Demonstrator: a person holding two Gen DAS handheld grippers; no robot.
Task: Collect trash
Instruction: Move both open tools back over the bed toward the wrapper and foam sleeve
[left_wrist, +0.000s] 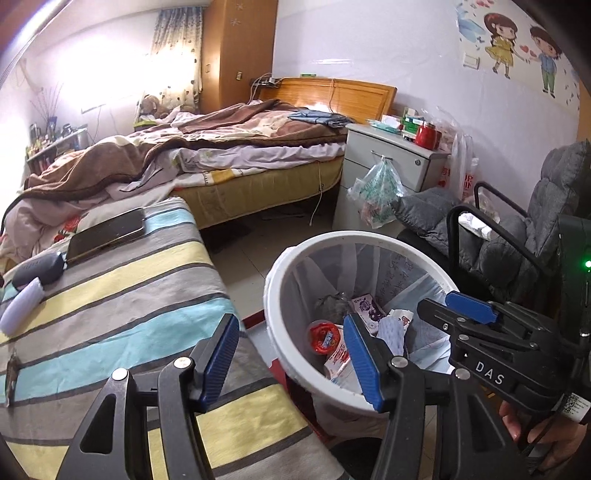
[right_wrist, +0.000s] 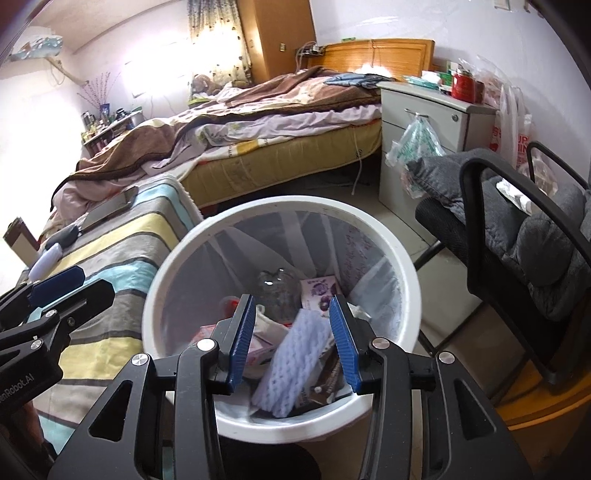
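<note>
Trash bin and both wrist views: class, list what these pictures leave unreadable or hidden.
- Trash bin bottom, right wrist view: covered by foam sleeve and cartons.
- Foam sleeve: blurred; whether it has landed is unclear.
- Liner writing, left wrist view: too small.
- Bin's near rim, left wrist view: hidden behind left gripper.
- Right gripper: open, nothing pressed.

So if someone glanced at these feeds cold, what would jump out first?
The white bin in the middle, lined and part full of wrappers, with a white foam net blurred just below the open right gripper. Beside it, a phone lies on the striped cloth; the left gripper hangs open and empty.
</note>
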